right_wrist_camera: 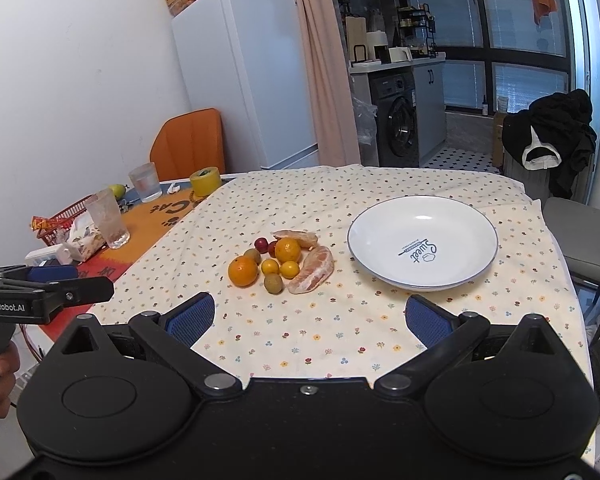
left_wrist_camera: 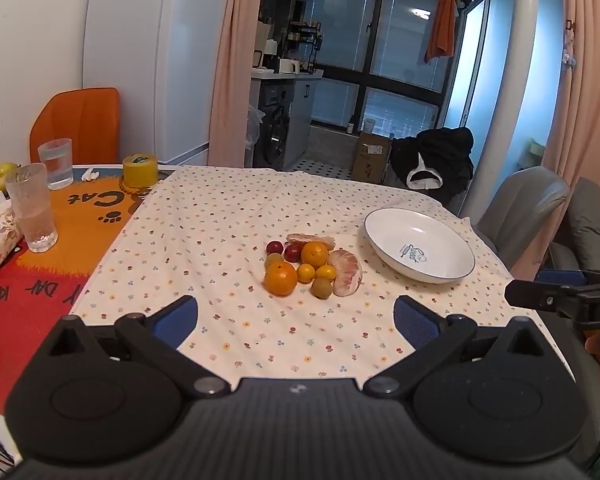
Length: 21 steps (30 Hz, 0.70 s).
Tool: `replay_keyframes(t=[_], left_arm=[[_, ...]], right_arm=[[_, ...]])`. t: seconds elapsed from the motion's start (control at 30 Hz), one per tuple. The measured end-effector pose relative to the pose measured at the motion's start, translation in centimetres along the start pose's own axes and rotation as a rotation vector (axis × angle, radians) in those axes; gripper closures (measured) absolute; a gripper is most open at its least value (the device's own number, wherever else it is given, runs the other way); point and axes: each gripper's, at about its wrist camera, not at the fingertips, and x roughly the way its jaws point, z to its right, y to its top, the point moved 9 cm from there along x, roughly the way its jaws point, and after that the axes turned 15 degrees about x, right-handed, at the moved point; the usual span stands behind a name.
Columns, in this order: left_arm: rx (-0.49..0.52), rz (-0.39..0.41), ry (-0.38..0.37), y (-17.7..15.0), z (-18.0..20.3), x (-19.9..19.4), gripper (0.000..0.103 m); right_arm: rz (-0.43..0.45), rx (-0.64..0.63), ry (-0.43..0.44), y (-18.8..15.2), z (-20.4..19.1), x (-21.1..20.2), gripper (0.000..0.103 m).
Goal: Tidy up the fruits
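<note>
Fruit cluster on floral cloth covering the surface: two oranges, the nearer at the cluster's left, several small yellow and brown-green round fruits, two dark red ones at the back, two peeled pomelo segments, the larger on the side nearest the plate; all touching or nearly so. White plate, bare, to the right of the cluster and apart from it. Left hand-held gripper wide, nothing between its blue pads, held back from the fruit; right hand-held gripper likewise wide and holding nothing, lined up between cluster and plate. Step in hand, as I judge it: first pick. I would take an outer piece, the larger pomelo segment or the nearer orange, so neighbours do not roll, close gently on the soft flesh, and set it low into the plate. Hard to make out: kind of the small brown-green fruits; whether the red fruits are plums; plate lettering beyond one word; clutter at far left, partly cut off
</note>
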Motion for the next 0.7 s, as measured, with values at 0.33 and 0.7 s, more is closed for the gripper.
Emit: replay_keyframes(t=[0.33,0.7], left_arm=[[0.0,0.001,0.0,0.03,0.02,-0.07,0.0],[0.005,0.008,-0.001,0.3,-0.02,-0.18,0.0]], right_arm=[[0.007,0.004,-0.013,0.01,0.38,-0.03,0.0],[0.011,0.005,-0.017,0.19,0.52,-0.05,0.0]])
